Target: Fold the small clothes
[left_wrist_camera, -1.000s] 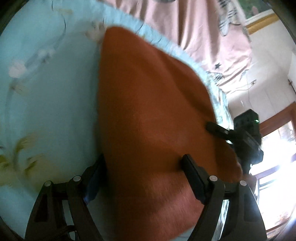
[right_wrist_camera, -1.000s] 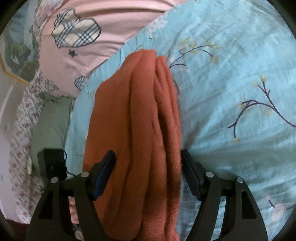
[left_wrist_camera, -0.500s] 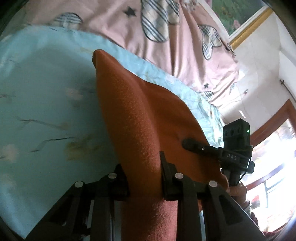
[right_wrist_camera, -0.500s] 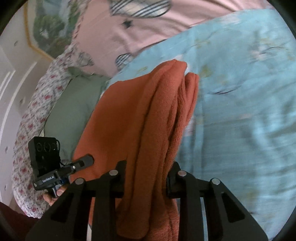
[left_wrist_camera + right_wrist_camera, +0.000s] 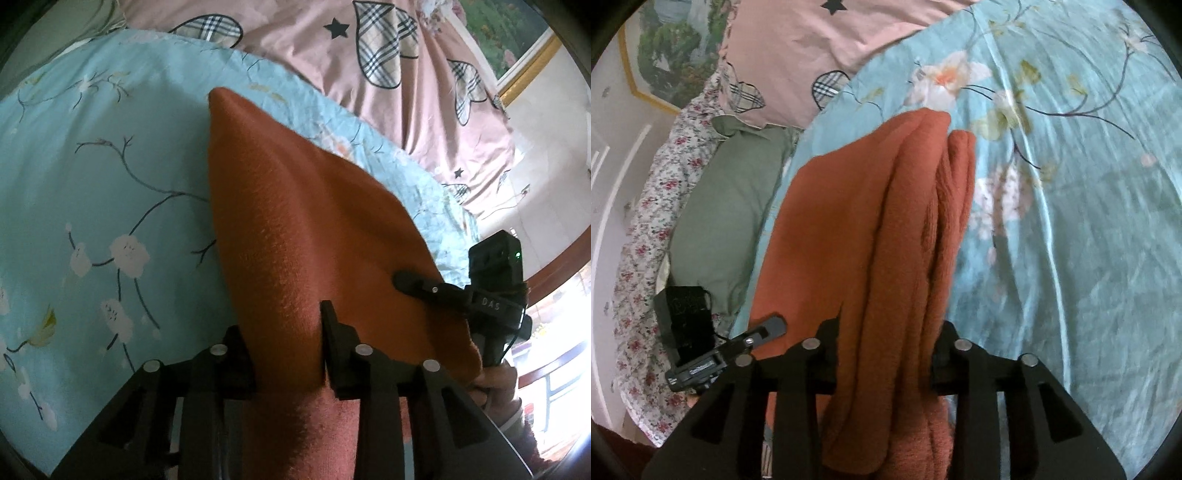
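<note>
Both the left gripper [image 5: 286,354] and right gripper [image 5: 886,354], jaws just eased slightly, remain clamped on the orange garment [image 5: 295,221], now lifted over the blue bedspread [image 5: 92,184], mid-fold.

I see the cloth [image 5: 295,221] lying on the sheet [image 5: 92,184] mid-frame, the blanket [image 5: 388,55] behind it at the top, and the pillow [image 5: 727,221] far left.

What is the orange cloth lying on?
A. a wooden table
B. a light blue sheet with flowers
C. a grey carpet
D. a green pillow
B: the orange cloth, with fabric between the fingers of both the left gripper and the right gripper, spreads across the light blue flowered sheet.
</note>
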The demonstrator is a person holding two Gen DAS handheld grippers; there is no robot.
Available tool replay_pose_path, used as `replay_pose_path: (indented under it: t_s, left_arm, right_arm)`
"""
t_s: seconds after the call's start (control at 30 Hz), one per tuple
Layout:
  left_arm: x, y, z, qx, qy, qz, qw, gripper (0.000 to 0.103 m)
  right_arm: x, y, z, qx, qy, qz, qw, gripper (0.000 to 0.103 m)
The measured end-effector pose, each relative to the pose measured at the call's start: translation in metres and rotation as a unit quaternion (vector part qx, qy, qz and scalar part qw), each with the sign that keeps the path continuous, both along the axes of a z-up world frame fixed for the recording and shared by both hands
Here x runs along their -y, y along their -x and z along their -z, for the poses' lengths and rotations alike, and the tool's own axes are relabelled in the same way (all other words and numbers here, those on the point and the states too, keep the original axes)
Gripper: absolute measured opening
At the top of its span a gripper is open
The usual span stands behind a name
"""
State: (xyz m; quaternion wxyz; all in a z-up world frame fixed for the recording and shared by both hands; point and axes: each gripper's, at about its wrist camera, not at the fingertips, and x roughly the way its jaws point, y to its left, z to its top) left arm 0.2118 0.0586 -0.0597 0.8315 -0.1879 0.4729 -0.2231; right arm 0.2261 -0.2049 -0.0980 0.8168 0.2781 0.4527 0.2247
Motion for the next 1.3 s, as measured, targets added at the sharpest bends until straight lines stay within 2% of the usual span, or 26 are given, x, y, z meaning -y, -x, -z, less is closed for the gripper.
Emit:
replay_pose_path:
  t_s: [0.07, 0.2, 0.27, 0.33, 0.43, 0.53, 0.57, 0.6, 0.63, 0.67, 0.77, 0.83, 0.93, 1.0, 1.07, 1.1, 1.2, 1.3]
  left_arm:
    - [0.000, 0.002, -0.001, -0.003, -0.009, -0.003, 1.0000, 0.042]
    - [-0.022, 0.021, -0.010, 0.007, -0.021, -0.011, 0.9997, 0.046]
    - [-0.041, 0.034, -0.018, 0.014, -0.034, -0.025, 0.9990, 0.048]
    - [-0.061, 0.047, -0.025, 0.019, -0.068, -0.045, 0.9965, 0.048]
    - [-0.079, 0.058, -0.029, 0.022, -0.103, -0.061, 0.9926, 0.048]
    - [-0.082, 0.064, -0.036, 0.022, -0.085, -0.064, 0.9941, 0.048]
    - [-0.080, 0.065, -0.038, 0.026, -0.080, -0.063, 0.9945, 0.048]
    - [-0.075, 0.066, -0.040, 0.030, -0.074, -0.061, 0.9950, 0.048]
    - [-0.069, 0.065, -0.042, 0.036, -0.065, -0.056, 0.9957, 0.048]
    - [-0.063, 0.064, -0.043, 0.038, -0.058, -0.051, 0.9963, 0.048]
    - [-0.038, 0.062, -0.049, 0.047, -0.046, -0.025, 0.9975, 0.046]
    - [-0.023, 0.064, -0.052, 0.060, -0.040, -0.006, 0.9974, 0.046]
    - [-0.005, 0.066, -0.051, 0.065, -0.027, 0.023, 0.9972, 0.046]
    - [0.004, 0.066, -0.047, 0.063, -0.023, 0.034, 0.9972, 0.046]
    - [0.010, 0.066, -0.041, 0.059, -0.026, 0.039, 0.9972, 0.046]
    - [0.012, 0.065, -0.039, 0.058, -0.026, 0.039, 0.9972, 0.046]
    - [0.012, 0.067, -0.042, 0.057, -0.020, 0.040, 0.9974, 0.046]
    - [0.011, 0.069, -0.048, 0.066, -0.010, 0.047, 0.9966, 0.046]
  right_arm:
    - [0.000, 0.002, -0.002, -0.002, 0.015, 0.005, 1.000, 0.045]
    - [0.009, 0.017, -0.014, 0.007, 0.046, 0.019, 0.999, 0.060]
    - [0.015, 0.023, -0.025, 0.020, 0.060, 0.029, 0.998, 0.061]
    - [0.023, 0.025, -0.036, 0.040, 0.070, 0.043, 0.996, 0.061]
    - [0.028, 0.010, -0.047, 0.052, 0.076, 0.050, 0.994, 0.061]
    - [0.020, -0.016, -0.043, 0.043, 0.084, 0.047, 0.994, 0.053]
    - [0.017, -0.023, -0.041, 0.036, 0.084, 0.047, 0.995, 0.035]
    - [0.014, -0.033, -0.036, 0.021, 0.083, 0.046, 0.995, 0.012]
    - [0.011, -0.038, -0.035, 0.014, 0.088, 0.048, 0.995, 0.012]
    - [0.007, -0.037, -0.042, 0.024, 0.091, 0.051, 0.994, 0.012]
    - [-0.003, -0.016, -0.073, 0.098, 0.067, 0.035, 0.992, 0.012]
    - [-0.007, -0.003, -0.084, 0.121, 0.087, 0.034, 0.988, 0.011]
    - [-0.001, -0.008, -0.063, 0.082, 0.124, 0.047, 0.988, 0.012]
    - [0.011, -0.017, -0.038, 0.036, 0.126, 0.064, 0.989, 0.014]
    - [0.020, -0.018, -0.027, 0.012, 0.112, 0.072, 0.991, 0.021]
    - [0.023, -0.014, -0.028, 0.011, 0.110, 0.080, 0.991, 0.026]
    - [0.019, 0.009, -0.050, 0.039, 0.134, 0.097, 0.985, 0.027]
    - [0.004, 0.040, -0.069, 0.074, 0.107, 0.080, 0.988, 0.027]
